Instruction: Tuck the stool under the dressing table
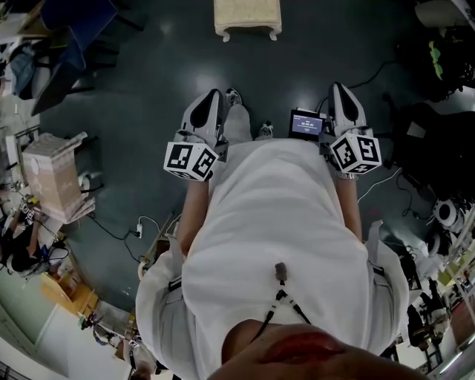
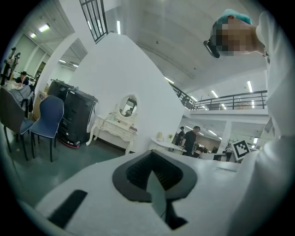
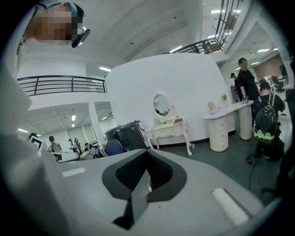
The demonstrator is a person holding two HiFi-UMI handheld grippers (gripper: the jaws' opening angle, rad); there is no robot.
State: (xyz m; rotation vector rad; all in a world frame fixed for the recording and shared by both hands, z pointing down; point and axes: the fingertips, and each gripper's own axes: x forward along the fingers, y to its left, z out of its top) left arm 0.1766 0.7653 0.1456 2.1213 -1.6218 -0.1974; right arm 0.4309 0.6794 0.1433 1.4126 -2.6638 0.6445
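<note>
Head view: you hold both grippers out in front of your body, side by side, pointing ahead. Left gripper (image 1: 214, 96): jaws pressed together, nothing between them. Right gripper (image 1: 338, 89): same, closed and empty. A small screen (image 1: 306, 124) sits just beside the right gripper. The stool (image 1: 248, 18) stands on the dark floor straight ahead of you, at the frame's top edge, well apart from both grippers. Farther out, both gripper views show the dressing table (image 3: 168, 129) against the white wall, with an oval mirror (image 3: 161, 105) on top. Black cases (image 2: 76, 115) and a blue chair (image 2: 50, 115) stand to its left, a white round cabinet (image 3: 219, 129) to its right.
</note>
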